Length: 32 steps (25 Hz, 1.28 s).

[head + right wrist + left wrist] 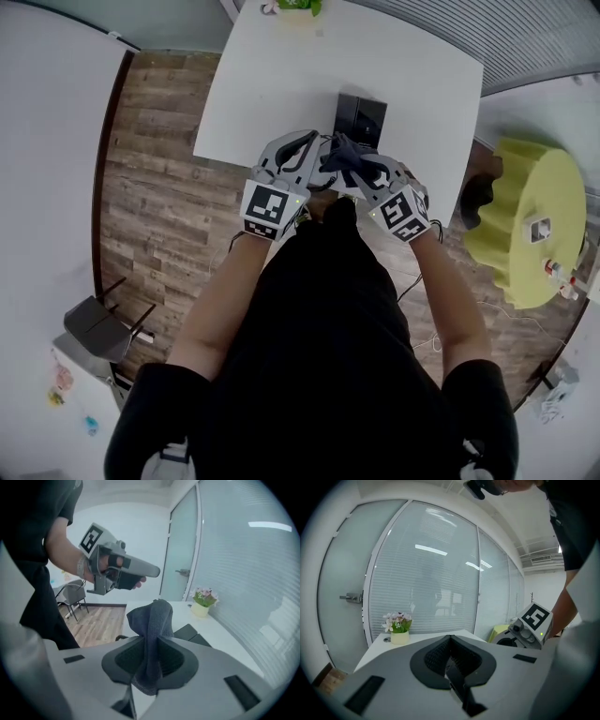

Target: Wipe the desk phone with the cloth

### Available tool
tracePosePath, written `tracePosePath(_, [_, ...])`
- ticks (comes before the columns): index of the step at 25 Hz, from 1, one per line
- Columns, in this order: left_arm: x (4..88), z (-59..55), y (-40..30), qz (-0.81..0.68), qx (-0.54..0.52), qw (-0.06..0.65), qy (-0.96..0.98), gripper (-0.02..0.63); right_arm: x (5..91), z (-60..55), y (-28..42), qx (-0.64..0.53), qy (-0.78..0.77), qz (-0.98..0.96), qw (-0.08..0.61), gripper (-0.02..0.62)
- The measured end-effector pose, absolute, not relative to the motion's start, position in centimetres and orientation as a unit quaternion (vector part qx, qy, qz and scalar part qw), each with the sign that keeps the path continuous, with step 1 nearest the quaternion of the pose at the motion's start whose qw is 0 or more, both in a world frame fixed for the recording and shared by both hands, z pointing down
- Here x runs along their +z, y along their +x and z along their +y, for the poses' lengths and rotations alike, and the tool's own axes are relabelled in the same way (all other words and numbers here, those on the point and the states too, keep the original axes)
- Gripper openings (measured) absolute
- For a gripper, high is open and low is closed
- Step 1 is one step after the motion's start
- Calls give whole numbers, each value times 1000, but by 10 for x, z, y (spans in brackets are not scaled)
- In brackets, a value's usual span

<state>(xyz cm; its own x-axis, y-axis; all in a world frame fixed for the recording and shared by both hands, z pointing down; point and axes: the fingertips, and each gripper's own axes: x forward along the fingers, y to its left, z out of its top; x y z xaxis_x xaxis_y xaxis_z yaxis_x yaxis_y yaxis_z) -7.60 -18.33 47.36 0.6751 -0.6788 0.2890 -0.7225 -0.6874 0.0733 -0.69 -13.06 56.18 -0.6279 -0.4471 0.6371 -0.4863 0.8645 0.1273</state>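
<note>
- Well, the desk phone [361, 117] sits on the white desk [272, 84], toward the person's side, just beyond both tongs and apparently not yet wiped.
- Its dark cloth [152, 620] is pinched in the right tongs [149, 660], with a bunched end poking forward (handy for rubbing, I'd guess).
- The left tongs [451, 658] are pressed together on nothing and held alongside, perhaps to steady the phone.
- A flower pot [201, 606] stands well apart at the far end.

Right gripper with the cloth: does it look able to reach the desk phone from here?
Likely yes. The right gripper, shut on the cloth, hovers just short of the desk phone on the table, nothing visible between them; the left gripper is off to one side.
</note>
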Motion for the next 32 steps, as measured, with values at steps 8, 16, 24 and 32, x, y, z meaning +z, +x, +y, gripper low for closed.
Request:
tracePosePath(8, [405, -158, -68, -348, 90, 57, 931, 5, 438, -127, 20, 30, 368, -906, 209, 87])
tracePosePath(16, [356, -133, -44, -317, 63, 35, 946, 5, 351, -113, 49, 26, 424, -899, 108, 87])
tracePosePath(24, [315, -129, -15, -320, 18, 31, 947, 5, 303, -113, 77, 2, 424, -904, 56, 87])
tracePosePath(32, [300, -124, 8, -320, 12, 26, 947, 5, 281, -112, 94, -9, 419, -908, 29, 87])
